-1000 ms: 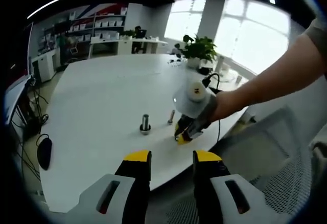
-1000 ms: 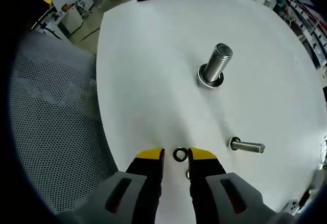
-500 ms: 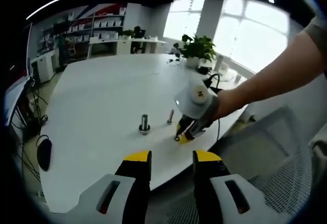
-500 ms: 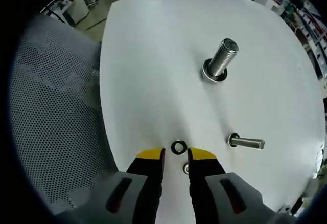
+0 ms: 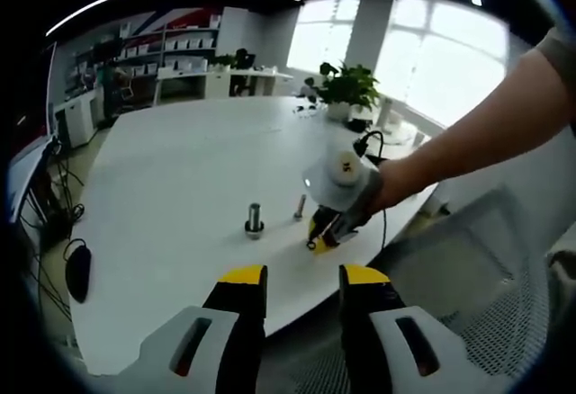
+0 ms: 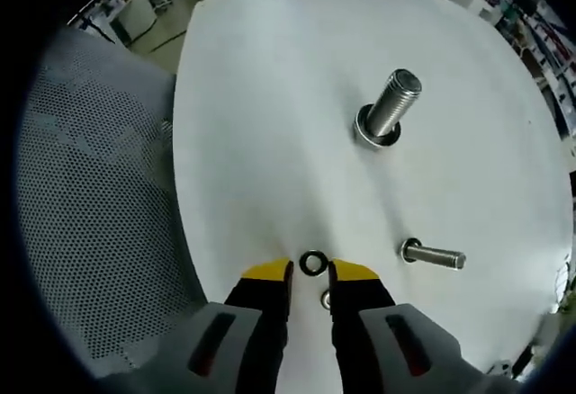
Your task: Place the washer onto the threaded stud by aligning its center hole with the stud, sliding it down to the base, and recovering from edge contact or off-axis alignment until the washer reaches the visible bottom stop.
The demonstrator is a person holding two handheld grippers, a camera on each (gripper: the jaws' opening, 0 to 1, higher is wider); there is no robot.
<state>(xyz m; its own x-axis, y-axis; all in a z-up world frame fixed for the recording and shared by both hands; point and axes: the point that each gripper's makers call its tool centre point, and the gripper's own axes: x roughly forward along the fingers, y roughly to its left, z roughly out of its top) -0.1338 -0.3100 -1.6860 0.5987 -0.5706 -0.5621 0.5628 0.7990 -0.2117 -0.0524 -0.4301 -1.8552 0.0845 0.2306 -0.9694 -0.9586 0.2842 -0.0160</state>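
Right gripper point(image 6: 310, 273): yellow-tipped black jaws parted by a narrow gap, lowered to the white table point(image 6: 270, 97) near its edge, closed on nothing; a small dark washer point(image 6: 312, 263) lies flat on the table at the mouth of the gap, just at the fingertips, and whether the tips touch it cannot be told. A second small ring point(image 6: 326, 299) lies on the table lower in the gap between the jaws. Threaded stud point(image 6: 390, 109): stands upright on its wide base further in from the edge, well apart from the washer, shank bare. A smaller bolt point(image 6: 434, 255) lies on its side near the washer, to the right in the right gripper view. Left gripper point(image 5: 301, 277): jaws moderately open and empty, held off the table's near edge above a mesh chair point(image 5: 504, 313). In the left gripper view the right gripper point(image 5: 326, 233) sits at the table edge in a person's hand point(image 5: 378, 187), with the stud point(image 5: 255, 220) and bolt point(image 5: 300, 206) beside it. No readable brands, labels or writing.
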